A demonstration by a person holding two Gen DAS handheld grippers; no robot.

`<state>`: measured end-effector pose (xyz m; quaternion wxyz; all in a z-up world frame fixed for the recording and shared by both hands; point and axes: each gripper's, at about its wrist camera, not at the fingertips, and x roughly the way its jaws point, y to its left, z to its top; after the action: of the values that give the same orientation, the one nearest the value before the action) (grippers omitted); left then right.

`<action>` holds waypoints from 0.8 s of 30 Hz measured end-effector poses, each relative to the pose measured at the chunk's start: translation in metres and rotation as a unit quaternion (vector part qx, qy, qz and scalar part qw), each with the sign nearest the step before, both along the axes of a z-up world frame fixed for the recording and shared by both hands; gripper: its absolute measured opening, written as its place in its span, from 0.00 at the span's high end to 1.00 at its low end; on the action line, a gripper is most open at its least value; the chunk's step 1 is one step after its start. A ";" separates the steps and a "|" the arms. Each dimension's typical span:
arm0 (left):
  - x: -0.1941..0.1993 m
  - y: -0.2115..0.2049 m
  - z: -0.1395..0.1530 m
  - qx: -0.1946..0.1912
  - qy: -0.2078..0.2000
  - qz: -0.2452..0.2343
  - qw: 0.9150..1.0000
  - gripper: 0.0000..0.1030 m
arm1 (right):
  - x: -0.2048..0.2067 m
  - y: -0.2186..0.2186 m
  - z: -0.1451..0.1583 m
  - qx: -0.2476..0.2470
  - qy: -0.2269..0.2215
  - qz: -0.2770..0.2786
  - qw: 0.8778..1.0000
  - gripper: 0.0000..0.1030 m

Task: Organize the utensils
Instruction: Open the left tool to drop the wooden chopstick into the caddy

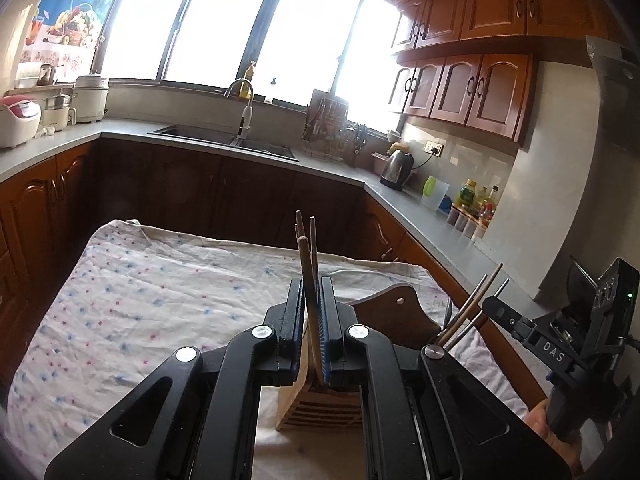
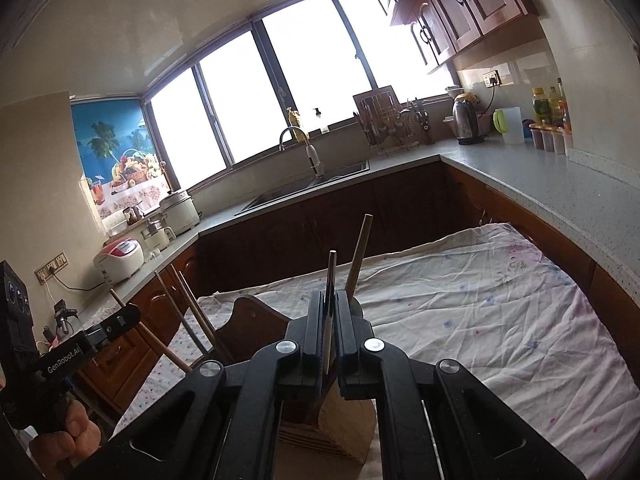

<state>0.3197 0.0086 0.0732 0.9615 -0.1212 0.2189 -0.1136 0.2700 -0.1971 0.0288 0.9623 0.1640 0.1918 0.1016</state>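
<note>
Left claw (image 1: 311, 308): jaws together, clamped on a bundle of wooden chopsticks (image 1: 307, 252), sticks upright, tips fanning slightly above the pads. Directly under and just ahead of the claw: a slotted wooden holder (image 1: 316, 408) on the cloth (image 1: 140, 292); the sticks' lower ends are hidden behind the fingers, can't tell if they touch it.

Right claw (image 2: 329, 312): jaws together, clamped on a thin utensil (image 2: 331, 272), upright, type unclear. A wooden stick (image 2: 360, 252) rises just right of the pads, leaning right; can't tell if it is gripped. The holder (image 2: 344, 420) sits right below this claw too, a dark wooden board (image 2: 256, 316) to its left.

The two claws are side by side, close, both over the holder. From the left view, the right claw (image 1: 494, 304) is at far right with sticks poking up beside it.

Room: left of the left claw the cloth is open out to its far and left edges. Right of the right claw it is open to the right edge, which runs just beside the counter (image 2: 560, 184). Past the far cloth edge, dark cabinets (image 1: 224, 192).
</note>
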 end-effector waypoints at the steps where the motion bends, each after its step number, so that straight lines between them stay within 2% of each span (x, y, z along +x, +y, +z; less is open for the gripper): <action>1: 0.000 0.000 -0.001 0.000 0.001 0.000 1.000 0.94 | 0.001 0.000 0.000 0.000 0.002 0.001 1.000 0.95; 7: -0.001 -0.003 -0.002 0.004 0.005 0.003 1.000 0.94 | 0.002 0.002 0.000 -0.008 0.007 0.006 1.000 0.91; 12: -0.002 -0.004 -0.002 0.005 0.007 0.003 1.000 0.94 | 0.011 0.009 -0.008 -0.023 0.038 0.021 0.999 0.91; 16: -0.002 -0.003 -0.001 0.004 0.012 0.002 1.000 0.92 | 0.006 0.008 -0.006 -0.022 0.031 0.017 0.999 0.91; 18: -0.003 -0.002 0.000 0.004 0.013 0.003 1.000 0.85 | 0.003 0.007 -0.004 -0.020 0.029 0.017 0.999 0.90; 20: -0.006 0.000 0.000 0.002 0.012 0.008 1.000 0.63 | 0.001 0.007 -0.002 -0.019 0.026 0.016 0.999 0.89; 21: -0.008 0.001 0.000 0.001 0.009 0.011 1.000 0.59 | 0.000 0.006 0.000 -0.019 0.025 0.013 0.999 0.87; 24: -0.012 0.002 0.001 0.000 0.009 0.013 1.000 0.54 | -0.005 0.001 0.003 -0.013 0.017 0.006 1.000 0.62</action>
<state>0.3077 0.0107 0.0744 0.9609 -0.1248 0.2262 -0.0999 0.2647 -0.1956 0.0319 0.9603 0.1524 0.2101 0.1022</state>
